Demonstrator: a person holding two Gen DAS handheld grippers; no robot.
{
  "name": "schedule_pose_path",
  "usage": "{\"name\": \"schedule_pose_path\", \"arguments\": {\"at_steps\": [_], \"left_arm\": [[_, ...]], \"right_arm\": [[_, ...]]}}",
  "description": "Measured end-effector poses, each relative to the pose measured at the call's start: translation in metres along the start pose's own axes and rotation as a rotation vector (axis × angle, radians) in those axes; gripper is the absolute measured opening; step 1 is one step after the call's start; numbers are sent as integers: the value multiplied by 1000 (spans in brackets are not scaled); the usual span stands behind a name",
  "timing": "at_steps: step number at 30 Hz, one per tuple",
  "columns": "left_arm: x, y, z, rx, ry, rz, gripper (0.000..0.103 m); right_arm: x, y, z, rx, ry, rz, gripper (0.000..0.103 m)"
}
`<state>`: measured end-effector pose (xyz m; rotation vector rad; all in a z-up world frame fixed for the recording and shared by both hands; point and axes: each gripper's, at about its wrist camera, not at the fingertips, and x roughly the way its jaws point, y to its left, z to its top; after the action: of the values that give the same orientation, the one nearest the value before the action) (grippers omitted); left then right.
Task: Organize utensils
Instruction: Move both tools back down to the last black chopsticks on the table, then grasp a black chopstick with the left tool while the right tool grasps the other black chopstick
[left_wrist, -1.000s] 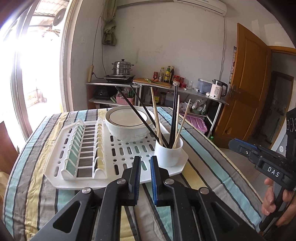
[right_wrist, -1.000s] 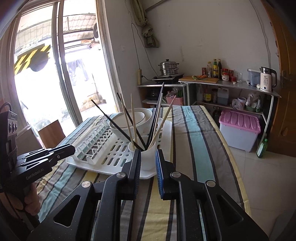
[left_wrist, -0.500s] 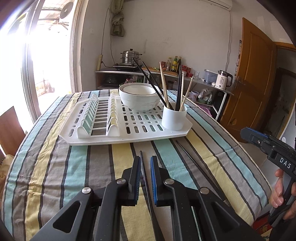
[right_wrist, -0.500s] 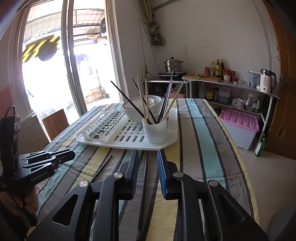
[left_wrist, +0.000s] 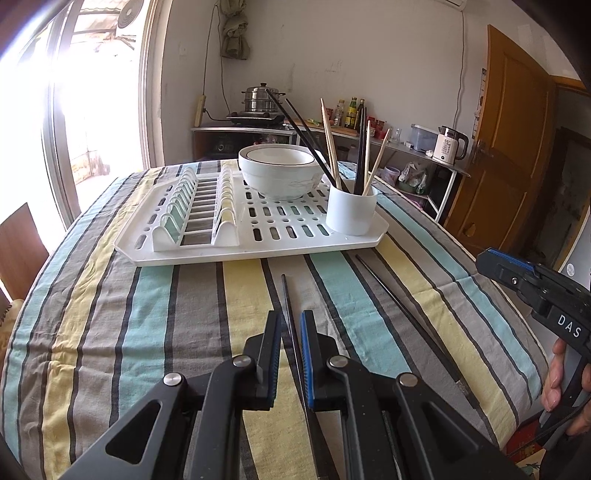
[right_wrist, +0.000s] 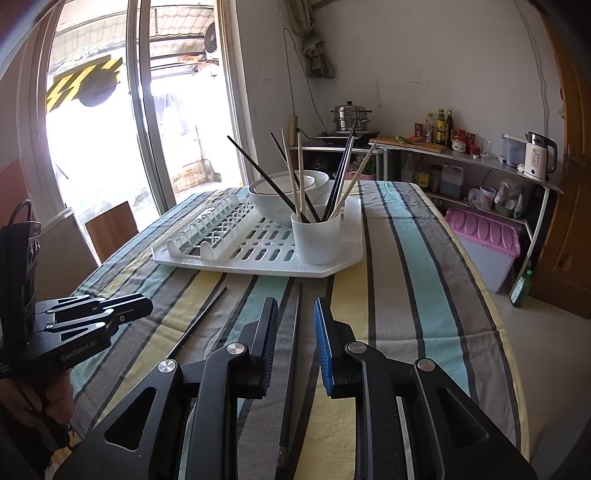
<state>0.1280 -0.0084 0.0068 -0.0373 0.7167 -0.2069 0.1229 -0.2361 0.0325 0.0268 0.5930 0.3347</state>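
Note:
A white cup (left_wrist: 351, 209) (right_wrist: 318, 236) with several black and wooden chopsticks stands on the white drying rack (left_wrist: 207, 247) (right_wrist: 229, 258). Two black chopsticks lie on the striped tablecloth. My left gripper (left_wrist: 291, 325) is slightly open and straddles one black chopstick (left_wrist: 290, 317), low over the cloth. The other black chopstick (left_wrist: 406, 317) lies to its right. My right gripper (right_wrist: 295, 314) is open wider over that chopstick (right_wrist: 295, 332). The first chopstick (right_wrist: 199, 321) shows at its left.
A white bowl (left_wrist: 280, 173) (right_wrist: 273, 192) sits on the rack behind the cup. The table's right edge (right_wrist: 495, 325) drops to the floor beside a pink-lidded bin (right_wrist: 484, 236). A shelf with a kettle (left_wrist: 448, 146) stands behind.
Both grippers have pulled back from the rack and dropped low over the cloth, each now lined up over a black chopstick. The right gripper has opened wider.

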Motion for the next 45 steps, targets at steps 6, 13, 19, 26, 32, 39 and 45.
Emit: {"name": "schedule_pose_path", "arguments": {"at_steps": [6,13,19,26,32,39,45], "left_arm": [[17,3,2,4,43,5,10],[46,8,10,-6,108,-12,10],[72,10,20,-23,172,-23,10],[92,7,18,-15,238,-21,10],[97,-1,19,22,239,16,10],[102,-12,21,90,233,71,10],[104,-9,23,84,230,67,9]], "right_arm": [[15,0,0,-4,36,5,21],[53,0,0,-20,144,2,21],[92,-1,-1,-38,247,-4,21],[118,3,-2,-80,322,-2,21],[128,5,0,-105,343,-17,20],[132,10,3,-131,357,-23,8],[132,9,4,-121,356,-14,6]]}}
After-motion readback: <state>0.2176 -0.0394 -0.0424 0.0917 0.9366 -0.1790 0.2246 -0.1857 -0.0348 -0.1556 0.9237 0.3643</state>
